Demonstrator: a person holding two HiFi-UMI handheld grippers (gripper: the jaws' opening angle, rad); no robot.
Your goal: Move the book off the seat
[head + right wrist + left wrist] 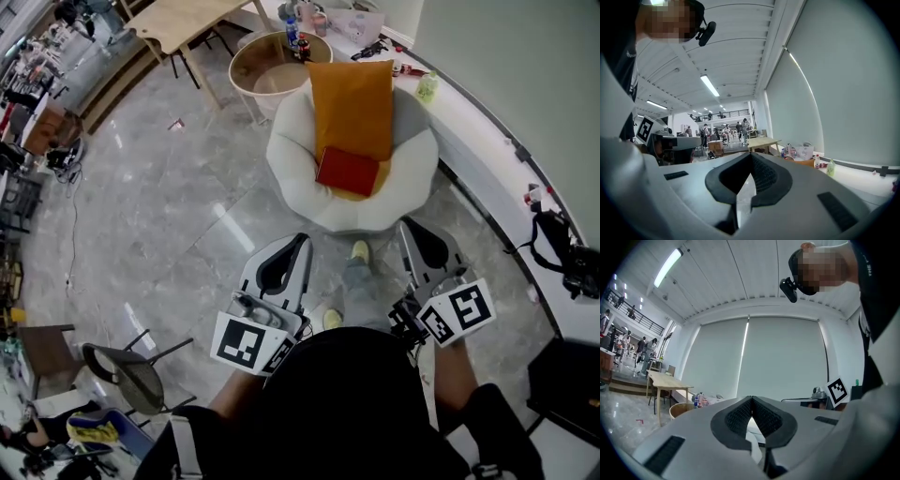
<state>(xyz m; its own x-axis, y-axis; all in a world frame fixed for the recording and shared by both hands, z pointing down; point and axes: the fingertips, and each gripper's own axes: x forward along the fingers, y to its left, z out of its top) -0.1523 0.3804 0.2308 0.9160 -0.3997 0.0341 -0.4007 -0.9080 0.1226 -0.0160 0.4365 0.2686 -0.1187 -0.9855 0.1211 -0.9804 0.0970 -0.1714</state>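
A red book [347, 171] lies on the front of a round white seat [300, 169], against the lower end of an orange cushion [353, 105]. In the head view my left gripper [302, 240] and right gripper [406, 226] are held close to the body, short of the seat's near edge, both pointing toward it. In the left gripper view the left gripper [751, 400] has its dark pads [738, 418] meeting at the tip, empty. In the right gripper view the right gripper [750, 155] also has its jaws closed together with nothing in them. Neither gripper view shows the book.
A round wooden tub-like table [272, 67] stands behind the seat, with a wooden table [183, 19] beyond. A white curved ledge [473, 108] with bottles runs along the right. A black chair [127, 373] is at lower left. The person's shoes [359, 250] stand between the grippers.
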